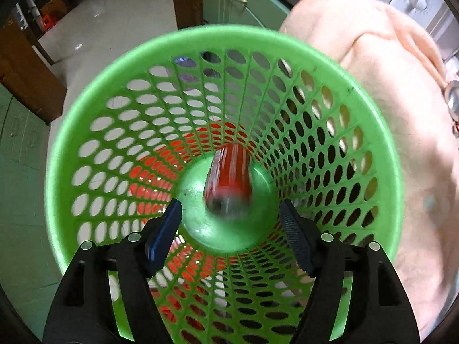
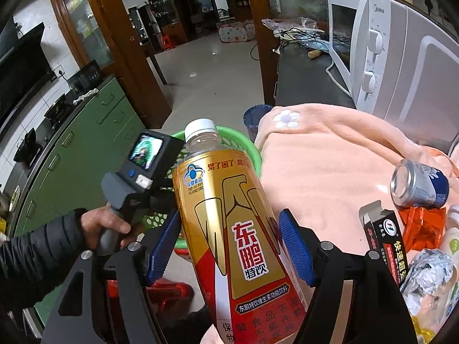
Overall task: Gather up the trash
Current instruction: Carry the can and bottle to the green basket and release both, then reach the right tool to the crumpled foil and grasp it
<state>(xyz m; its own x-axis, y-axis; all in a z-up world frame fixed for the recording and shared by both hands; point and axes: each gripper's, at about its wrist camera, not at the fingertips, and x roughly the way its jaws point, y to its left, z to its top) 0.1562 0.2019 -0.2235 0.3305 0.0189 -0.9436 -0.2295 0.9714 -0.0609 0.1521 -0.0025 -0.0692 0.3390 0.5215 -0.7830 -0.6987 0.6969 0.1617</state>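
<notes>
Left gripper [image 1: 231,215] over green basket [image 1: 86,132], my jaws apart, red can [image 1: 229,177] blurred inside basket; right gripper [image 2: 229,226] clamps gold bottle [image 2: 232,229]

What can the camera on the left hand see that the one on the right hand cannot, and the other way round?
Only the left wrist view looks down into the basket, where a blurred red can lies below the open left tongs.

Only the right wrist view shows the gold drink bottle gripped by the right tongs, the blue can, the black carton, the crumpled foil and the microwave.

Both show the green basket and the peach cloth.
</notes>
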